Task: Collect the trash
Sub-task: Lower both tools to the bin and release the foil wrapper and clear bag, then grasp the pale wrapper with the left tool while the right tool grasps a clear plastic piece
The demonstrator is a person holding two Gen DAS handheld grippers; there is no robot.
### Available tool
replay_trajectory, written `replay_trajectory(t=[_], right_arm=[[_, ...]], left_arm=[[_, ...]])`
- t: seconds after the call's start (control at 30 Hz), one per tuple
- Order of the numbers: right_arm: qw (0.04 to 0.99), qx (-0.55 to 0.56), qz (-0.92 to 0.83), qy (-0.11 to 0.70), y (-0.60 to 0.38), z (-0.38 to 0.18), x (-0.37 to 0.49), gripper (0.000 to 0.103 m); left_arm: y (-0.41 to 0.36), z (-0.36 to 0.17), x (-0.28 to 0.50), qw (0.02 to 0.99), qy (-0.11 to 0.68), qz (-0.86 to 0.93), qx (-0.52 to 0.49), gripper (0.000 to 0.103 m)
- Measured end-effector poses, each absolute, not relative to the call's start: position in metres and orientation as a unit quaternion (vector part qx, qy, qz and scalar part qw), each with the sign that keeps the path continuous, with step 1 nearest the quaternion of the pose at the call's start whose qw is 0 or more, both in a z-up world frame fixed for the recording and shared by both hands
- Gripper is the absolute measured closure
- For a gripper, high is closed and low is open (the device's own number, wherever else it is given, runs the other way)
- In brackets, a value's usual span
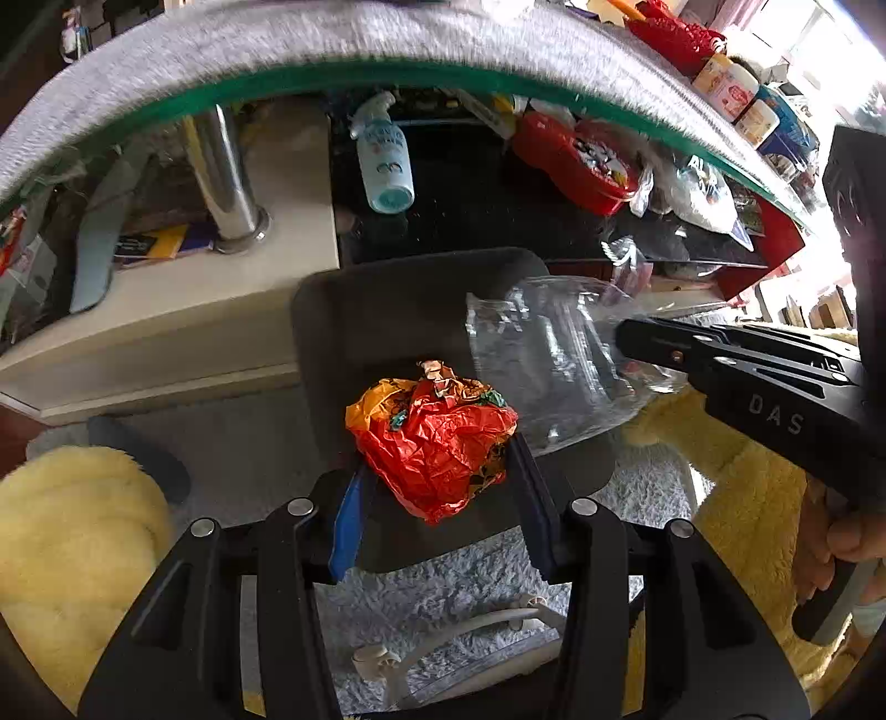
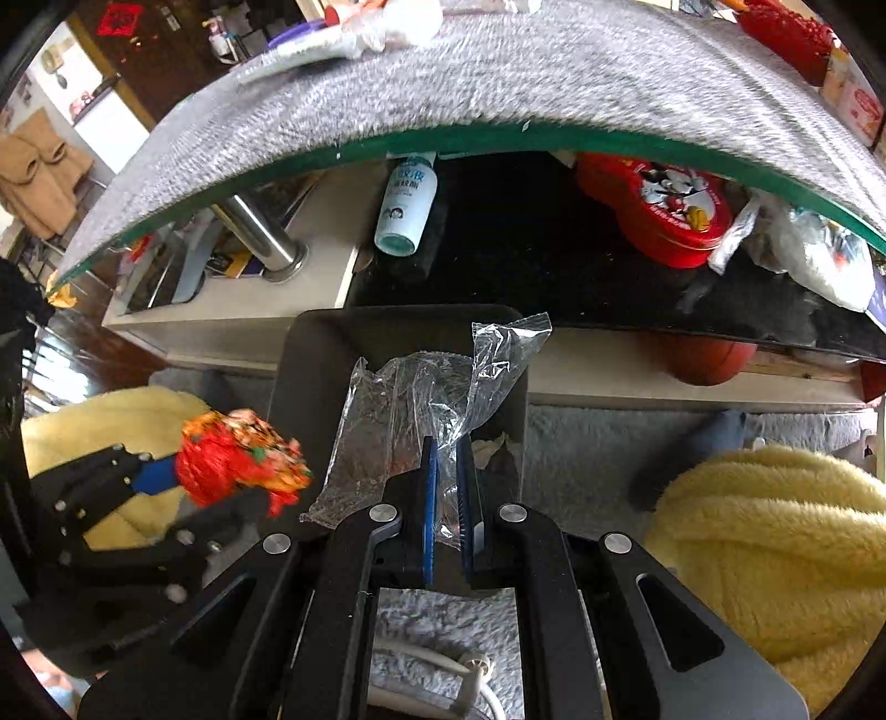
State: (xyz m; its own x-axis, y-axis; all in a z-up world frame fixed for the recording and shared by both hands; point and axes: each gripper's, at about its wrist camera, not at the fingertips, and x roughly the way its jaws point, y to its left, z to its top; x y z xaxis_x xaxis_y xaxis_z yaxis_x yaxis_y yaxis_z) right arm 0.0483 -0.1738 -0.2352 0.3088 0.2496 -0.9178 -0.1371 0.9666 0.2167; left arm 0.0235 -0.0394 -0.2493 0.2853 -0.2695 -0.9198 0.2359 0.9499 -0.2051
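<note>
My left gripper [image 1: 437,476] is shut on a crumpled red and orange wrapper [image 1: 437,437] and holds it over the dark grey bin [image 1: 387,299]. My right gripper [image 2: 448,448] is shut on a clear plastic bag [image 2: 421,399], also over the bin [image 2: 310,354]. In the left wrist view the right gripper [image 1: 637,343] comes in from the right with the clear bag [image 1: 542,354] hanging from it. In the right wrist view the left gripper [image 2: 183,476] shows at the left with the wrapper [image 2: 238,459].
A glass table with a grey cloth [image 1: 277,50] overhangs a lower shelf with a blue-white bottle [image 1: 382,160], a red tin [image 1: 576,160] and a chrome leg [image 1: 227,183]. Yellow fluffy cushions [image 1: 66,554] [image 2: 775,554] flank the bin. A white cable [image 1: 443,637] lies on the grey rug.
</note>
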Motion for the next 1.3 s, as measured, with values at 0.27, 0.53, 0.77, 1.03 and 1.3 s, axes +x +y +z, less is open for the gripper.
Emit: replay_trajectory(t=[0.27, 0.53, 0.77, 1.03, 1.3], right_arm=[[0.785, 0.072, 0.128, 0.602, -0.167, -0.254, 0.061, 0.092], [0.782, 0.082, 0.115, 0.608, -0.168, -0.259, 0.069, 0.075], [0.801, 0.085, 0.101, 0.584, -0.179, -0.241, 0.071, 0.039], [0.841, 0.079, 0.077, 0.53, -0.209, -0.191, 0.074, 0.007], [0.873, 0.09, 0.079, 0.473, -0.223, -0.136, 0.088, 0.004]], left_arm=[[-0.041, -0.265, 0.034, 0.786, 0.596, -0.161, -0.022, 0.056], [-0.038, -0.268, 0.039, 0.784, 0.603, -0.149, -0.02, 0.051], [-0.031, -0.258, 0.039, 0.793, 0.594, -0.134, -0.015, 0.023], [-0.01, -0.219, 0.041, 0.821, 0.56, -0.113, -0.015, 0.008], [0.013, -0.159, 0.056, 0.857, 0.506, -0.095, -0.025, 0.008]])
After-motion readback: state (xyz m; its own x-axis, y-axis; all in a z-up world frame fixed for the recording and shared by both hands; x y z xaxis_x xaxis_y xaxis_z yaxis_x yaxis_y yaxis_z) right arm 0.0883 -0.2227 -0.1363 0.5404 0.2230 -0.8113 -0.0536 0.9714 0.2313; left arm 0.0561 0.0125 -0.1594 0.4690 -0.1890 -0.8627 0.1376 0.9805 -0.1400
